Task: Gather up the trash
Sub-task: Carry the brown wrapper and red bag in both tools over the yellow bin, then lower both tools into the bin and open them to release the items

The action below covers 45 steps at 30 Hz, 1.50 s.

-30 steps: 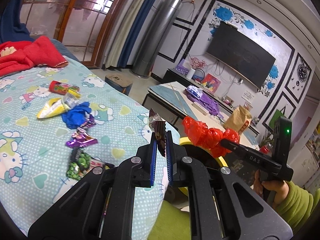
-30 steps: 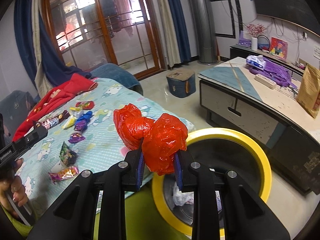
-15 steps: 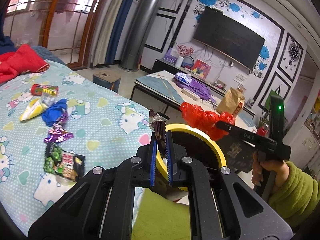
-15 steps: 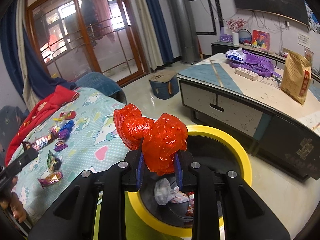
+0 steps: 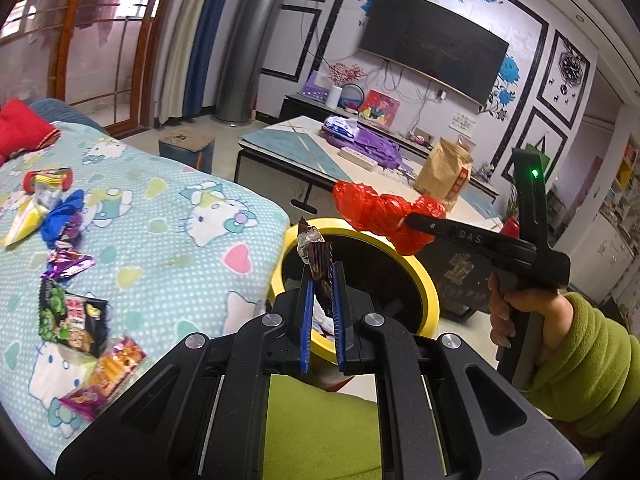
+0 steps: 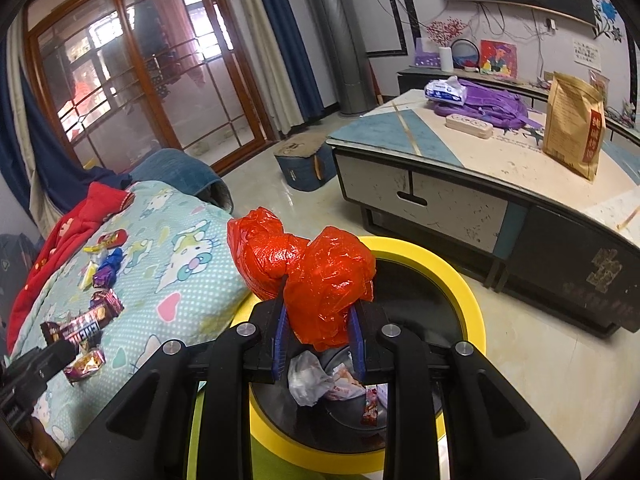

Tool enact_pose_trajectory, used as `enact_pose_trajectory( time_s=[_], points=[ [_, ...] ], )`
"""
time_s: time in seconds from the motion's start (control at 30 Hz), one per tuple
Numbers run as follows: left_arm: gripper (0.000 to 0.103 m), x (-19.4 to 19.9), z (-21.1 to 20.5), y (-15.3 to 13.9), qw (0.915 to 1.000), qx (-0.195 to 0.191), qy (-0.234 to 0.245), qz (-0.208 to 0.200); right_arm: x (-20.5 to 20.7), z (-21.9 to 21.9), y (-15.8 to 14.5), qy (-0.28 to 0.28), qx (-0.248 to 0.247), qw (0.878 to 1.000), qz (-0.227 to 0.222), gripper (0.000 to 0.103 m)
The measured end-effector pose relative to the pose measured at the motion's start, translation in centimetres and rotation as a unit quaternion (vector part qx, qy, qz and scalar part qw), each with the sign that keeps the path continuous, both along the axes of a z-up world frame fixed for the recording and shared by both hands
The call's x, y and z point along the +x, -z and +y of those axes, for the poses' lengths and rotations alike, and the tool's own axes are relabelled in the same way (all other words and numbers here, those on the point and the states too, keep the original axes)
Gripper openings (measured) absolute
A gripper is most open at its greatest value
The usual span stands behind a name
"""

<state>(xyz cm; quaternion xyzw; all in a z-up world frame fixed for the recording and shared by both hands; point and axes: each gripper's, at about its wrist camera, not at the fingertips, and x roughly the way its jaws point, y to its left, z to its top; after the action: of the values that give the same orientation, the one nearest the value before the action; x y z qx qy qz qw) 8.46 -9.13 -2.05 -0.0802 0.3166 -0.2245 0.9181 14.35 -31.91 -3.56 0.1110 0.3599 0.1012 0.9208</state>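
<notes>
Left gripper point(image 5: 322, 294), clenched on a crinkled dark foil wrapper point(image 5: 316, 258); right gripper point(image 6: 318, 322), clamped on a crumpled glossy red plastic bag point(image 6: 320, 276). Both have moved from over the bedspread to above the round yellow-rimmed bin point(image 6: 460, 280), so release looks imminent. Remaining stock: creased shiny wrappers point(image 5: 74, 318) on the soft dotted bedspread point(image 5: 172, 264).

The red bag point(image 6: 308, 276) looked like thin, crinkled, glossy plastic. The wrapper point(image 5: 316, 264) was shiny foil, and the bin point(image 6: 472, 308) had a smooth yellow rim; the blanket point(image 5: 160, 240) was soft cloth.

Home living room, wall television point(image 5: 434, 54), coffee table point(image 6: 500, 184), probably a blanketed sofa point(image 5: 168, 240)
</notes>
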Motion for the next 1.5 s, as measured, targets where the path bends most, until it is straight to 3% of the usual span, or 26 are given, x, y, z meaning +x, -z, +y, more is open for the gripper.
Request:
enact_pose_trajectory(
  time_s=[0.93,1.43,1.5],
  points=[
    [0.005,3.1,-8.0,4.8,0.9928,0.042,0.096,0.056,2.1,-3.5,4.1,0.054,0.033,0.996,0.064,0.026],
    [0.005,5.5,-8.8,5.7,0.9925,0.032,0.092,0.073,2.6,-5.0,4.6,0.08,0.054,0.993,0.073,0.03],
    [0.014,5.7,-8.4,5.7,0.993,0.032,0.087,0.073,2.6,-5.1,4.7,0.082,0.056,0.992,0.074,0.034]
  ],
)
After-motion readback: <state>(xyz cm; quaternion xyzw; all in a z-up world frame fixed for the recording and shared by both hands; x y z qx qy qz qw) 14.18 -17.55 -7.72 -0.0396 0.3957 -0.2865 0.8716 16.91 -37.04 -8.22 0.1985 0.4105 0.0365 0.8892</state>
